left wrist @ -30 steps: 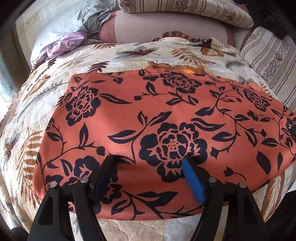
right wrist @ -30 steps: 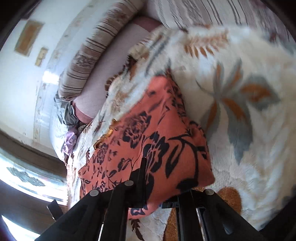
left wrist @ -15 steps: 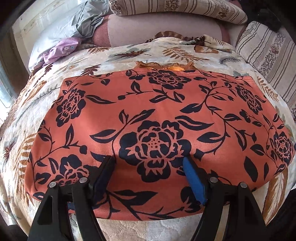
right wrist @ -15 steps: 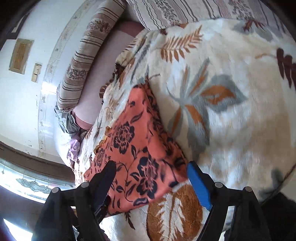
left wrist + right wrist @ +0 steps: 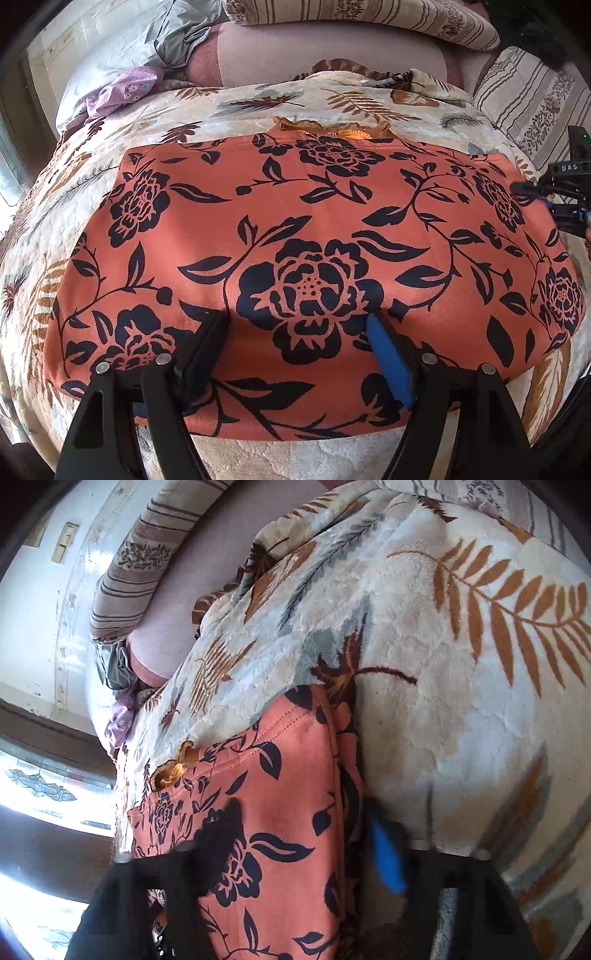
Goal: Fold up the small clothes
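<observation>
you had the orange garment (image 5: 295, 206) with the dark flower print lying flat and spread wide on the leaf-patterned blanket (image 5: 258, 107), close to the blanket's near edge and well short of its far edge. a strip of orange ruffle trim (image 5: 332, 127) showed just past the garment's far hem.

your left gripper (image 5: 297, 319) was over the near middle of the garment, pointing steeply down. its jaws were spread wide, one fingertip on each side of the big central flower. both tips were at the cloth, and nothing was pinched between them.

your right gripper (image 5: 303, 812) was at the garment's right side. its own view was blurred, but the dark finger was over the print and the blue pad (image 5: 384, 853) was beyond the garment's right edge, above the blanket. its jaws had just been closing. that view showed them apart with the edge of the garment between them, and the pads were not pressing on it.

at the far edge of the blanket a striped pillow (image 5: 369, 14) lay across the top. toward the far left corner a lilac cloth (image 5: 122, 88) sat beside a crumpled grey cloth (image 5: 177, 33).
</observation>
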Demonstrator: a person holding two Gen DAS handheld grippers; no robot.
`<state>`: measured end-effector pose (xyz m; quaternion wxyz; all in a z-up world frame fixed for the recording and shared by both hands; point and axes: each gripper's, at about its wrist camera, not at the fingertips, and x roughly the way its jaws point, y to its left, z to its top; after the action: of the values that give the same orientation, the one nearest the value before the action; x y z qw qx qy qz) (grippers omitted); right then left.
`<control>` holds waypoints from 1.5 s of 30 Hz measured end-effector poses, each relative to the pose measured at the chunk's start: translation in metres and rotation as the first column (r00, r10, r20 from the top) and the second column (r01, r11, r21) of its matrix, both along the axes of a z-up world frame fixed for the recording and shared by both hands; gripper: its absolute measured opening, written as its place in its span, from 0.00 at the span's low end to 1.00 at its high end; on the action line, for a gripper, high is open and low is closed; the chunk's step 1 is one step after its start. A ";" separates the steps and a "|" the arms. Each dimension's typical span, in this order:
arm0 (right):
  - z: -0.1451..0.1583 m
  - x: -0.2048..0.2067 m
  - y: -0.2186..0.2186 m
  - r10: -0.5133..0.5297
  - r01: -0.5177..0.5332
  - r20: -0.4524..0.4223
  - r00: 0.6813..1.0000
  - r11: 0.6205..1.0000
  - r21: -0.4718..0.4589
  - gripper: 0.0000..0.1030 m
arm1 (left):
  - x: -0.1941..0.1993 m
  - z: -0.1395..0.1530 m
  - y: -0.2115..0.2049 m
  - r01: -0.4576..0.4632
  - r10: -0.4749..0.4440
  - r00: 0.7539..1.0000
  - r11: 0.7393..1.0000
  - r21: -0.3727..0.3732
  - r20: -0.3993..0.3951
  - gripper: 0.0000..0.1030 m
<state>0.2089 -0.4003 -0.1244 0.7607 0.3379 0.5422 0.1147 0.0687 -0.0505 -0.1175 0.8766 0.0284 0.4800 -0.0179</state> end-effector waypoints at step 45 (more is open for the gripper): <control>0.041 -0.129 0.128 -0.018 -0.010 0.152 0.988 0.982 0.187 0.77 | -0.019 0.007 0.076 -0.146 0.146 0.988 0.989 -0.004 -0.058 0.80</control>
<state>0.0796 -0.2728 -0.0838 0.7651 0.3992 0.4685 0.1892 0.0500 0.0258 -0.1103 0.8616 -0.0109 0.5055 0.0437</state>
